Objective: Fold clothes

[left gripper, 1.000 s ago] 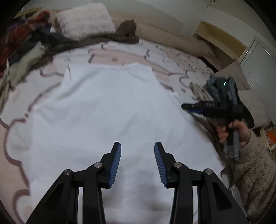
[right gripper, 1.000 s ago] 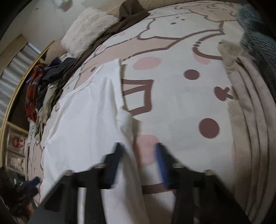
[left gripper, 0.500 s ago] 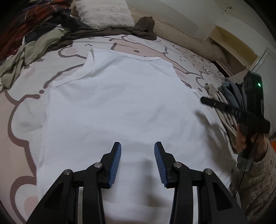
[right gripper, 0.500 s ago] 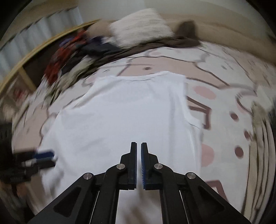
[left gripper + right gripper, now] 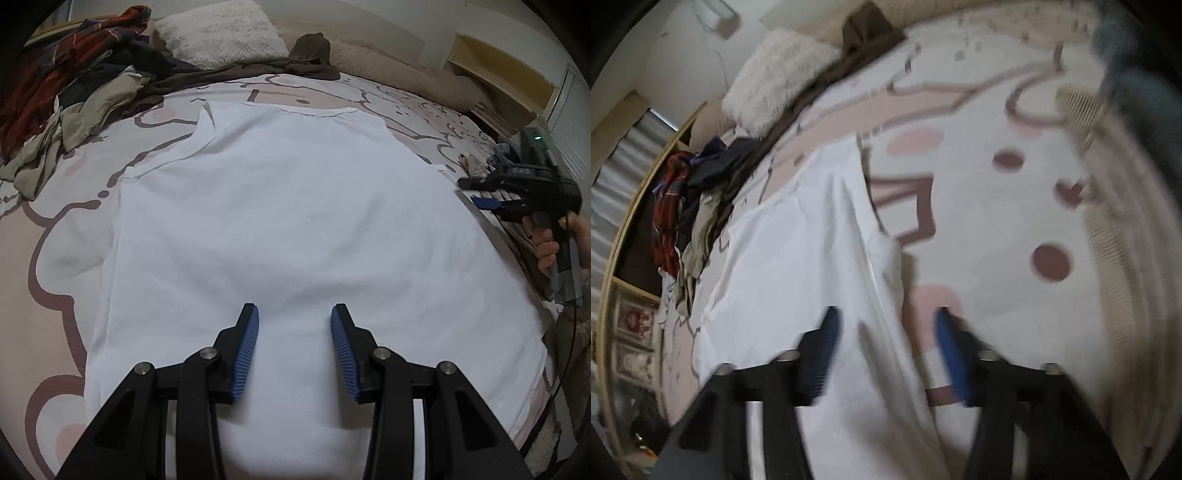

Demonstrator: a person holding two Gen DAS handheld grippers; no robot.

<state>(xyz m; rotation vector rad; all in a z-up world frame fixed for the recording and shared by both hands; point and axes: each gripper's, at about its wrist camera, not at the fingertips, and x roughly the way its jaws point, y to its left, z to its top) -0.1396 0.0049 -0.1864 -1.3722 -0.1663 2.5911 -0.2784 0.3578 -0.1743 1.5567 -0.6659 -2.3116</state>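
Patterned bed [image 5: 74, 236] carries a white shirt [image 5: 295, 221] spread flat at its middle; left claw [image 5: 294, 354] hovers spread over the near hem; right claw [image 5: 886, 354], blurred, is spread astride the shirt's right edge.

Right gripper [image 5: 884, 350] agape over white shirt [image 5: 812, 258] edge; view blurred.

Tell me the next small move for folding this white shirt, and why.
Probably lower the right tool onto the white shirt's right edge and close. The shirt lies flat, both tools are open and empty, and that edge sits between the right tool's fingers.
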